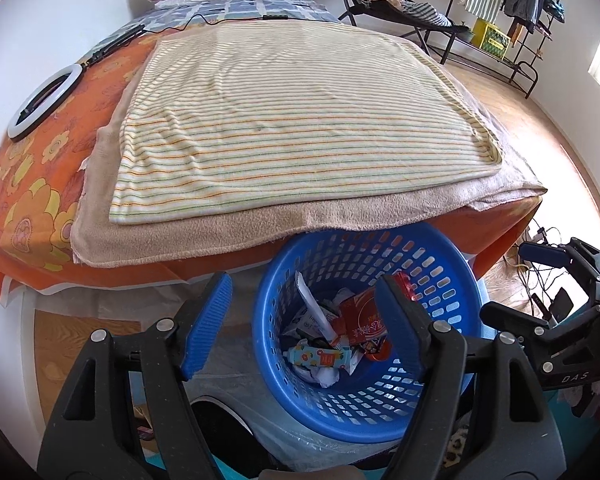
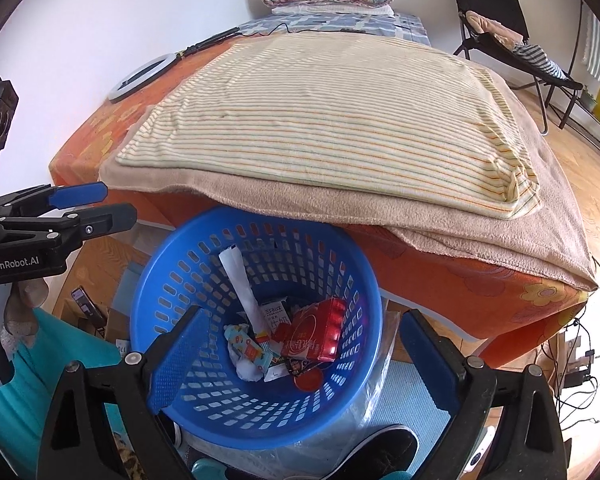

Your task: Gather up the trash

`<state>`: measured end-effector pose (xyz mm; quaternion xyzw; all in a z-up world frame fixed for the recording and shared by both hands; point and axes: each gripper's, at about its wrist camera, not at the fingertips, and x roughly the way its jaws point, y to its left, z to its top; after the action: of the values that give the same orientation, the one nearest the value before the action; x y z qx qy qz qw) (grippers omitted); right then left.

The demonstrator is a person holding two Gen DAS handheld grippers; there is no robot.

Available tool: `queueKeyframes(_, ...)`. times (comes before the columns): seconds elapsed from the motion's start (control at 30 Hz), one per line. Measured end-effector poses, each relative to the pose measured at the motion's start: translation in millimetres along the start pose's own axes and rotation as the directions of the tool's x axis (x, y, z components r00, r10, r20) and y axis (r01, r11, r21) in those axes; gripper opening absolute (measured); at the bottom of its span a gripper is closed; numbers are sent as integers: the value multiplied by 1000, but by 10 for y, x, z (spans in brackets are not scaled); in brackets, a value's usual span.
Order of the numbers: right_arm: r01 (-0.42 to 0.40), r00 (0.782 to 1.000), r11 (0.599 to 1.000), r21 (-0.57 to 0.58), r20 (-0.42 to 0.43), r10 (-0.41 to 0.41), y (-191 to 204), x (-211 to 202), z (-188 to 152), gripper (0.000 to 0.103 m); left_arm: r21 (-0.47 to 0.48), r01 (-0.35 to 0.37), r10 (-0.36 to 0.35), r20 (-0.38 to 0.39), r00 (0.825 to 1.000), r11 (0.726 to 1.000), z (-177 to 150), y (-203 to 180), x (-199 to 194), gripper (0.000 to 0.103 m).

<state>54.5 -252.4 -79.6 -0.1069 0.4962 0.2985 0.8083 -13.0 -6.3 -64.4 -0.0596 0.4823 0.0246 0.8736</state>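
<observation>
A blue perforated basket (image 1: pixel 340 426) stands on the floor against the bed, directly below both grippers. It holds trash: a red packet (image 1: pixel 360 316), a patterned tube (image 1: pixel 316 356), a white paper strip (image 2: pixel 240 284) and crumpled paper. My left gripper (image 1: pixel 306 284) hovers open over the basket with nothing between its blue pads. My right gripper (image 2: pixel 302 314) is also open and empty above the basket (image 2: pixel 260 434), where the red packet (image 2: pixel 316 332) lies on top. Each gripper shows from the side in the other's view: the right gripper (image 1: pixel 504 280), the left gripper (image 2: pixel 120 201).
A striped towel (image 1: pixel 292 120) lies on a beige blanket over the orange floral bed. A ring light (image 1: pixel 44 100) rests at the bed's left edge. Folded quilts are at the far end. A chair and clothes rack stand at the back right. Cables (image 2: pixel 576 364) trail on the floor.
</observation>
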Motion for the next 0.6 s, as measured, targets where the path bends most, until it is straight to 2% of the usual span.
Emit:
queueKeyframes(0.33, 36, 998, 998, -50, 55, -33, -22, -159, 284, 98, -3, -15, 15, 56, 998, 1000, 267, 36, -136, 80)
queueKeyframes(0.6, 53, 990, 998, -44, 137, -47, -120, -322, 665, 101, 28, -25, 21, 135, 991, 999, 676, -11, -315, 85)
